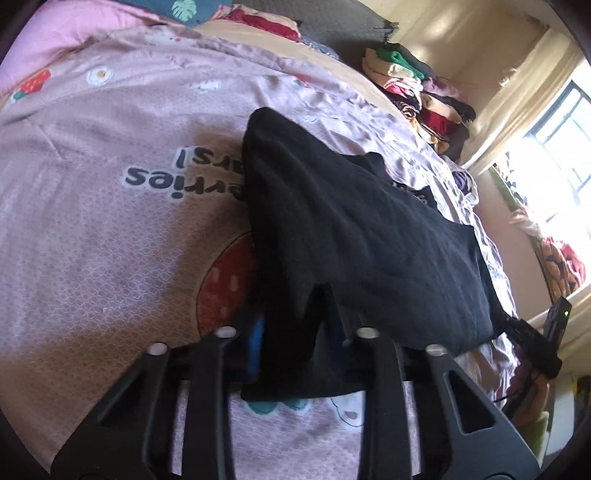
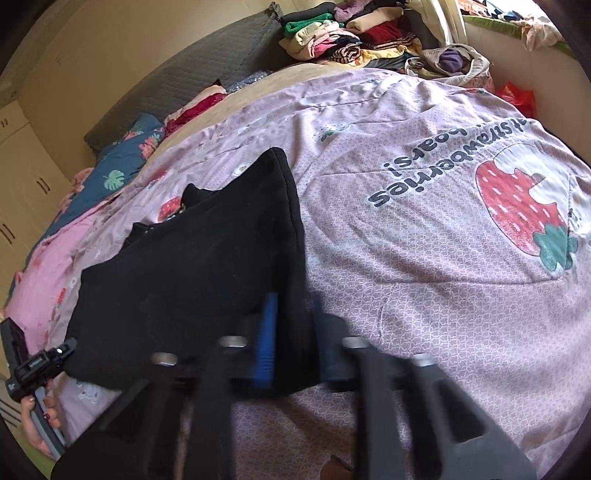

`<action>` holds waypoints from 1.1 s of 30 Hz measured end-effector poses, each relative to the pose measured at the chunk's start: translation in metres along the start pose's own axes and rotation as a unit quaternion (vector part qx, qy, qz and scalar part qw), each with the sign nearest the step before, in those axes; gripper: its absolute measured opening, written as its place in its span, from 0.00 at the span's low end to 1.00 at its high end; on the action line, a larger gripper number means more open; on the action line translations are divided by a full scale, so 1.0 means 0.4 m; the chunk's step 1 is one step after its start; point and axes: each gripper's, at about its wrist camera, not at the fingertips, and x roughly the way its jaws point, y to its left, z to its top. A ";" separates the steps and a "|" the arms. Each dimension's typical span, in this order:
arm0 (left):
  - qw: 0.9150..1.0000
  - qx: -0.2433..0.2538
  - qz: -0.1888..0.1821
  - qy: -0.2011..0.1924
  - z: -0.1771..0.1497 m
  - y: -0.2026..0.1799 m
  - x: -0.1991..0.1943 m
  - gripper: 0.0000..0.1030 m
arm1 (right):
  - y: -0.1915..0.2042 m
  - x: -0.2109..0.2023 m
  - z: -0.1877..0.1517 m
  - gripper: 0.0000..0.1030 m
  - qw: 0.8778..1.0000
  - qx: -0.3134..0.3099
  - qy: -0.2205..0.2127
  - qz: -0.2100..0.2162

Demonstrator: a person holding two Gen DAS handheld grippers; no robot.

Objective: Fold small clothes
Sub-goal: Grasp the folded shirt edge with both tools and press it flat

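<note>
The left gripper [image 1: 295, 332] is clamped on the near hem of the black garment [image 1: 362, 229], which lies on the pink quilt [image 1: 110, 221] (strawberry print); the right gripper [image 2: 291, 332] pinches the hem's other corner.

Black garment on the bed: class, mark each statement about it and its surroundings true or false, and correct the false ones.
1. Both grippers are shut on the near edge of the black garment. True: left gripper, right gripper.
2. The garment lies on a plain white sheet. False: it lies on a pink bedcover printed with strawberries.
3. A pile of folded clothes sits at the far end of the bed. True.
4. The garment is red. False: it is black.
5. The printed lettering on the bedcover reads upright in these views. False: it appears upside down.
</note>
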 end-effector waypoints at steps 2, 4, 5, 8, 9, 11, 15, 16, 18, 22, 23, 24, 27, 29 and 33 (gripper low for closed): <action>1.000 0.007 0.001 -0.006 -0.002 -0.007 -0.013 0.09 | -0.005 -0.015 0.002 0.08 1.000 0.004 -0.008 0.002; 1.000 0.012 -0.001 -0.005 -0.008 -0.011 -0.025 0.07 | -0.009 -0.027 0.001 0.08 1.000 0.005 -0.014 0.001; 1.000 0.017 0.002 -0.003 -0.013 -0.011 -0.028 0.06 | -0.011 -0.027 0.000 0.08 1.000 0.006 -0.013 -0.001; 1.000 0.014 0.008 0.009 -0.020 0.003 -0.015 0.07 | -0.030 -0.010 -0.009 0.08 0.999 0.030 0.007 -0.010; 1.000 0.011 0.007 0.016 -0.021 0.009 -0.006 0.07 | -0.035 -0.006 -0.012 0.08 0.999 0.035 0.010 -0.011; 1.000 0.007 0.008 0.019 -0.022 0.012 0.000 0.08 | -0.040 -0.006 -0.015 0.09 0.999 0.040 0.012 -0.011; 1.000 0.012 0.016 0.019 -0.022 0.008 -0.001 0.11 | -0.044 -0.014 -0.020 0.14 0.999 0.043 0.010 -0.019; 1.000 0.012 0.016 0.020 -0.023 0.009 -0.002 0.11 | -0.044 -0.015 -0.022 0.15 0.999 0.043 0.009 -0.019; 1.000 0.013 0.019 0.020 -0.024 0.007 -0.003 0.12 | -0.044 -0.021 -0.025 0.19 0.999 0.041 0.008 -0.021; 0.999 0.019 0.025 0.019 -0.027 0.003 -0.005 0.14 | -0.040 -0.030 -0.027 0.27 0.999 0.033 0.005 -0.027; 0.999 0.021 0.027 0.019 -0.028 0.002 -0.006 0.14 | -0.038 -0.035 -0.029 0.30 0.999 0.030 0.003 -0.028; 0.999 0.022 0.029 0.019 -0.028 0.001 -0.007 0.15 | -0.036 -0.036 -0.030 0.32 0.999 0.028 0.002 -0.029; 0.999 0.027 0.036 0.018 -0.030 -0.004 -0.013 0.20 | -0.033 -0.046 -0.033 0.43 0.999 0.025 -0.001 -0.033; 0.999 0.029 0.039 0.019 -0.031 -0.006 -0.016 0.24 | -0.028 -0.056 -0.036 0.47 0.999 0.020 -0.006 -0.035; 0.998 0.030 0.042 0.020 -0.032 -0.007 -0.020 0.34 | -0.018 -0.072 -0.041 0.61 0.999 0.011 -0.013 -0.040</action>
